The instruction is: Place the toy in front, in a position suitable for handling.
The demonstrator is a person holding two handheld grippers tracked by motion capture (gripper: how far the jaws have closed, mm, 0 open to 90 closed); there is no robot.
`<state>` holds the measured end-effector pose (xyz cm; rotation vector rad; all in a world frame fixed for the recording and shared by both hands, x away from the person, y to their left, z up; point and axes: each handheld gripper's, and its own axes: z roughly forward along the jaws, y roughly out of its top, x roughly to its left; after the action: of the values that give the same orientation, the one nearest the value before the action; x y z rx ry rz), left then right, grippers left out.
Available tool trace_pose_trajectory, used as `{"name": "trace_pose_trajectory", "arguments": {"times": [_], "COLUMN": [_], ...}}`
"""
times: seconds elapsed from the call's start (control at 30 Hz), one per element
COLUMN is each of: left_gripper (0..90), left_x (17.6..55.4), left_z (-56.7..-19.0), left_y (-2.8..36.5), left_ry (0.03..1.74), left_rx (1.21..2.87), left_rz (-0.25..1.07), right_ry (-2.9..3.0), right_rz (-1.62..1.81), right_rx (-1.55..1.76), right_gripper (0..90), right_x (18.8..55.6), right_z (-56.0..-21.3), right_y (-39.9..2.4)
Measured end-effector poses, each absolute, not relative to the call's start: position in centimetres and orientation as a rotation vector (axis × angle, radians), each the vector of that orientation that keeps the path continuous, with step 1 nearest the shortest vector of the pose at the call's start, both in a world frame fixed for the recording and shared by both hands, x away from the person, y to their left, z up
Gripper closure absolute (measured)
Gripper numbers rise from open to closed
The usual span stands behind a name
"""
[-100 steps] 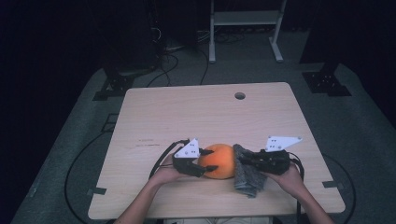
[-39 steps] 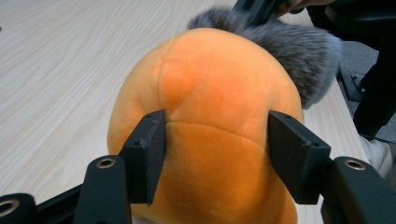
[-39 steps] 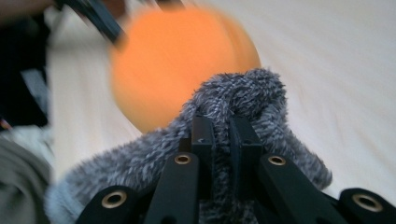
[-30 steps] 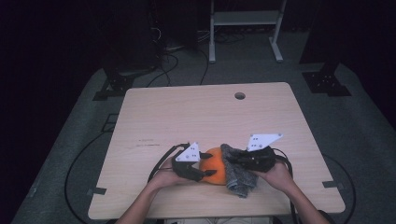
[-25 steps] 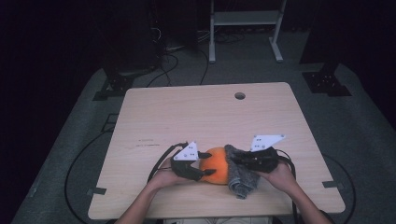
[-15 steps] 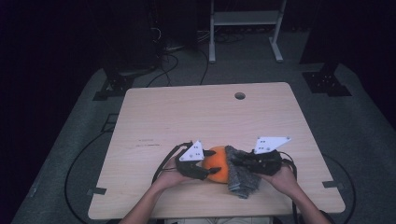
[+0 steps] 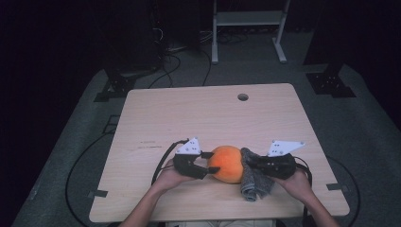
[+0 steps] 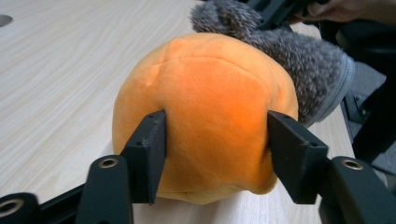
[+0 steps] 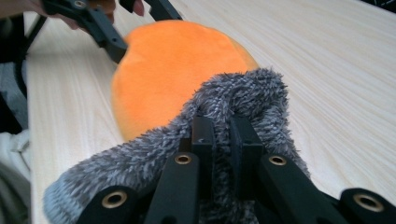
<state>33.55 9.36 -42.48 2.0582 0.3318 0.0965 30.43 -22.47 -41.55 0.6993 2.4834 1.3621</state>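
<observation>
Pale wood table (image 7: 156, 118), and low in the frame the left gripper (image 7: 206, 165) squeezes the orange plush ball (image 7: 226, 163) while the right gripper (image 7: 248, 163) pinches a grey fuzzy cloth (image 7: 255, 182) against it, probably mid-wipe, so next drag the cloth across.

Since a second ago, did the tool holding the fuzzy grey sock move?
Yes. The right tool, shut on the grey sock, slid rightward toward the table's right edge, off the orange plush ball.
</observation>
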Motion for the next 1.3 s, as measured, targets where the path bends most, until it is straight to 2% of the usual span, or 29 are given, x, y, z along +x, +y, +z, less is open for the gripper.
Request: {"name": "trace_pose_trajectory", "arguments": {"times": [0.1,0.2,0.33,0.57,0.67,0.8,1.0,1.2,1.3], "left_gripper": [45.7,47.4,47.7,47.1,47.2,47.2,47.0,47.5,45.4], "left_x": [33.3,33.1,33.1,33.2,33.2,32.7,32.6,32.4,32.6], "left_z": [-42.1,-41.7,-41.9,-42.1,-41.9,-41.6,-42.1,-42.2,-42.4], "left_y": [8.9,8.1,8.2,8.3,8.1,7.4,7.9,7.9,8.2], "left_ry": [0.314,0.279,0.295,0.307,0.289,0.244,0.217,0.182,0.191], "left_rx": [2.044,2.047,2.061,2.048,2.043,2.049,2.078,2.106,2.095], "left_rz": [0.123,0.139,0.151,0.138,0.146,0.162,0.182,0.186,0.16], "right_ry": [2.459,2.46,2.483,2.509,2.503,2.501,2.574,2.48,2.534], "right_rz": [1.445,1.478,1.413,1.36,1.379,1.434,1.377,1.473,1.407], "right_rx": [0.637,0.528,0.509,0.56,0.562,0.468,0.482,0.538,0.542], "right_gripper": [81.8,81.7,81.9,82.0,81.9,81.8,81.9,81.9,81.8], "right_x": [29.4,28.7,29.2,28.5,28.3,28.2,28.8,30.3,31.4], "right_z": [-40.4,-39.0,-39.4,-40.7,-40.0,-38.7,-39.9,-37.7,-38.1], "right_y": [-21.9,-19.6,-17.8,-19.8,-20.2,-18.5,-18.6,-20.1,-19.2]}}
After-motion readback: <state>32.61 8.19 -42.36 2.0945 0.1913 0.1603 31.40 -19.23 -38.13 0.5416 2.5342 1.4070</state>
